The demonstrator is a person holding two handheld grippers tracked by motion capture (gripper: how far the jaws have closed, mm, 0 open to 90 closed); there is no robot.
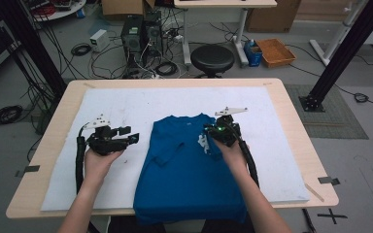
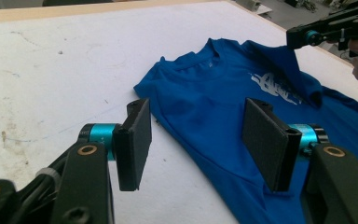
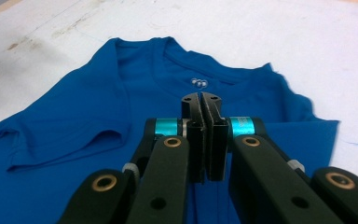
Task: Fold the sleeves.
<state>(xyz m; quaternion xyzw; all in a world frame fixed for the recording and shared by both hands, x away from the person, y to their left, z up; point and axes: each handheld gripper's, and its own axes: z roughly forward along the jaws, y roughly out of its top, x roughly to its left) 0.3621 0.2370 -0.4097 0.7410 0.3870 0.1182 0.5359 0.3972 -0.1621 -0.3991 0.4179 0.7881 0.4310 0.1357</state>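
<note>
a blue t-shirt [image 1: 187, 167] is spread in the lower middle of the high view on a white mat [image 1: 126, 104], with its hem hung over the near edge of the table [image 1: 291, 109]; one sleeve is already laid inward over the chest, so a fold appears to be under way. the right gripper [image 1: 212, 131] is held over the shirt's right side, in the centre right of the frame, and its jaws are pressed tightly together; in the left gripper view a raised ridge of blue cloth runs up to its tip, so the shirt's edge seems to be pinched there, probably so that this side can be carried across. the left gripper [image 1: 135, 138] is kept at the centre left over bare mat, jaws set wide with nothing between them, seemingly waiting. beyond the table, a black stool [image 1: 212, 59], a computer tower [image 1: 132, 31] and loose cables [image 1: 80, 48] are seen at the top, well clear of the work. nothing lies on the mat to block the fold.
</note>
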